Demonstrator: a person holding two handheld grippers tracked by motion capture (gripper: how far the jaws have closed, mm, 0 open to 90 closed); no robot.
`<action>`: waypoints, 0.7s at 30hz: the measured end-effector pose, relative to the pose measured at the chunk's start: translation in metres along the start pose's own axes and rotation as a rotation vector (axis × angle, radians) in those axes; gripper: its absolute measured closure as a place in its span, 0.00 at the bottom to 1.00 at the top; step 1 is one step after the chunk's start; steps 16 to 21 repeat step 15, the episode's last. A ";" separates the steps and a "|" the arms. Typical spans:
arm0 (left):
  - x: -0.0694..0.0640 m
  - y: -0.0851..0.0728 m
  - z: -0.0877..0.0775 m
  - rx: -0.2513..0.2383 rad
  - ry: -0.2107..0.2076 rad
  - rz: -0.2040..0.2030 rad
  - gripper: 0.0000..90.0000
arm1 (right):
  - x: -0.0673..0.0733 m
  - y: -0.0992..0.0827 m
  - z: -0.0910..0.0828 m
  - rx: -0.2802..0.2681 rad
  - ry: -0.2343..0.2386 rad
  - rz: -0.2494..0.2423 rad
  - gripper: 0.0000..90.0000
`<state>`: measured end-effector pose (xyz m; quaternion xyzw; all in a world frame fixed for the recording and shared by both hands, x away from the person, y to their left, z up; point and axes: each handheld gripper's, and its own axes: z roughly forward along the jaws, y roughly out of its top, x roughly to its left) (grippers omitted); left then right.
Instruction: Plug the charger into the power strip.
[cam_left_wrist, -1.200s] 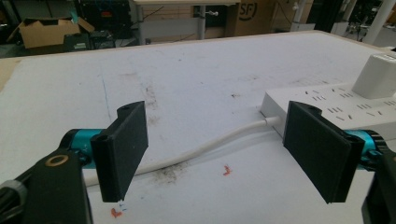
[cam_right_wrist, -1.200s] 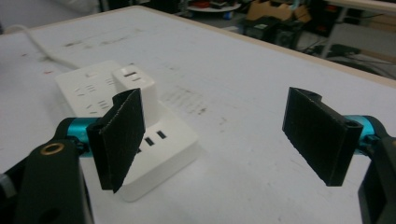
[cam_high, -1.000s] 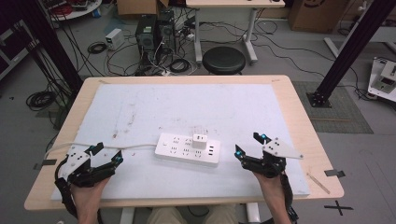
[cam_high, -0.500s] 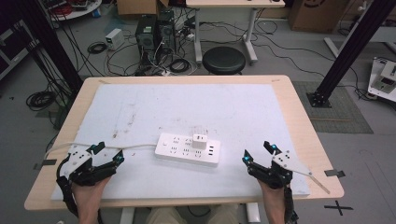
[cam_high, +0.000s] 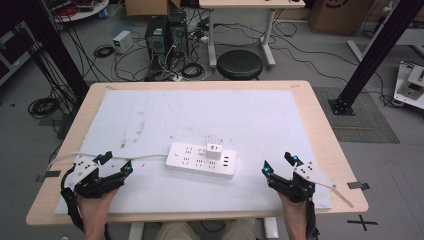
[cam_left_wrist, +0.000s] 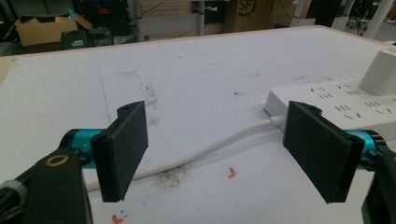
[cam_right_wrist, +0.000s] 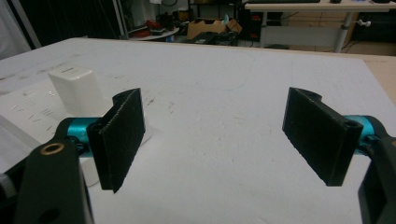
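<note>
Scuffed white mat (cam_high: 260, 120) on wooden table (cam_high: 320, 130), both hand-held grippers wide open, cluttered cabled workshop floor

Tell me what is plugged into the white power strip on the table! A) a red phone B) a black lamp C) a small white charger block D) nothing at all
C: a small white charger block stands upright in a socket near the middle of the power strip, and it shows again as a white cube in the right gripper view.
</note>
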<state>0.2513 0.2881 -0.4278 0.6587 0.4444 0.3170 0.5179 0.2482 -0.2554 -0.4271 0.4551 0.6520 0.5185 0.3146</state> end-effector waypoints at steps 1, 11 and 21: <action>0.000 0.000 0.000 0.004 -0.002 0.003 0.25 | 0.000 0.000 0.000 0.000 -0.002 -0.001 0.24; 0.001 0.001 0.001 0.003 0.000 0.002 0.25 | -0.001 0.000 0.001 0.002 0.000 0.002 0.24; 0.004 0.001 0.001 0.002 0.003 0.003 0.25 | -0.002 0.001 0.002 0.002 -0.004 0.002 0.24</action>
